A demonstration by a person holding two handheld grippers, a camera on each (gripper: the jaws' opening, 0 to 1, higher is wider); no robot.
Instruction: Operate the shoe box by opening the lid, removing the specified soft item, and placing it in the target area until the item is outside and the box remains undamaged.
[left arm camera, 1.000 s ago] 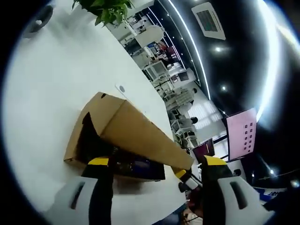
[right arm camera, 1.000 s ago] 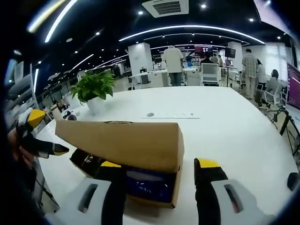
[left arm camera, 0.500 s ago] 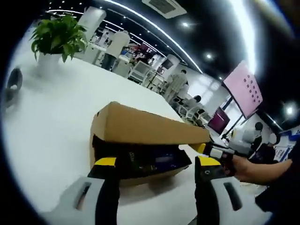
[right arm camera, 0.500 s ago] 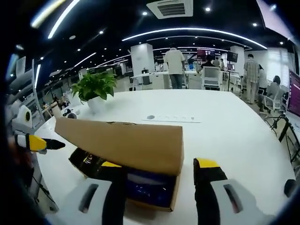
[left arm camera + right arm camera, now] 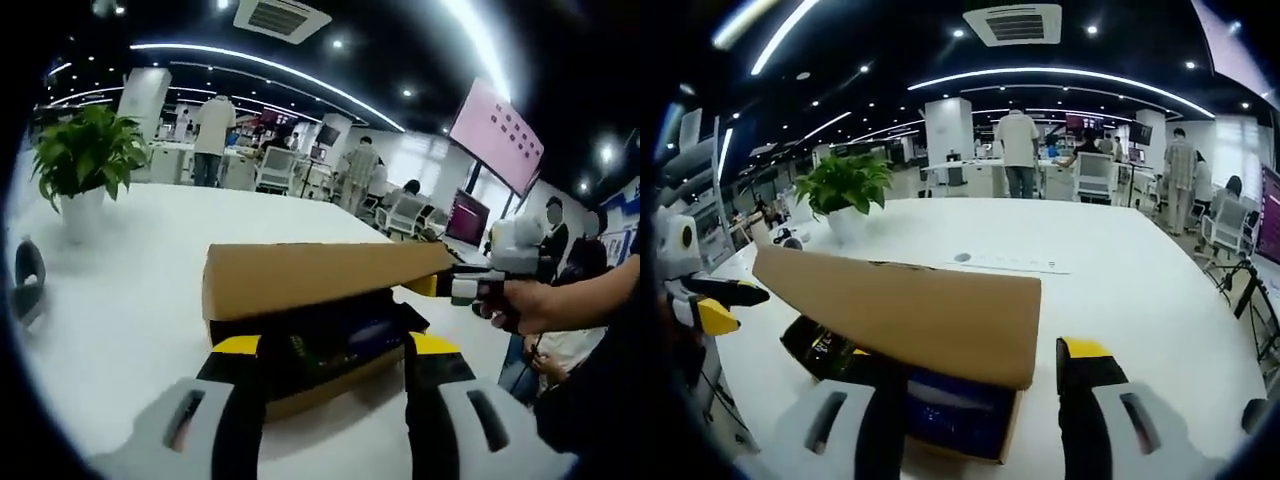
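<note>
In the left gripper view, one shoe box [image 5: 320,320] of plain brown cardboard sits on the smooth white table [image 5: 120,300] just ahead of the left claw [image 5: 335,350], whose two yellow-tipped jaws stand apart with nothing between them. The box's long axis runs from 9 to 3 o'clock across the view. Its flat lid [image 5: 310,275] is raised like a ramp over the open side, and dark contents with a blue sheen [image 5: 345,340] show underneath; what they are is hard to tell. At 3 o'clock the right claw [image 5: 440,285], held in a person's hand [image 5: 530,305], meets the lid's far corner. One leafy potted plant [image 5: 85,160] in a white pot stands at 10 o'clock.

In the right gripper view, the same box [image 5: 910,400] lies across the view, the lid [image 5: 910,310] slanting above a glossy blue item [image 5: 950,415]. The right claw [image 5: 985,365] has its jaws spread wide, clamped on nothing. At 9 o'clock the left claw [image 5: 725,305] hovers near the lid's end, its jaws apart. The plant [image 5: 845,185] stands at 11 o'clock.
</note>
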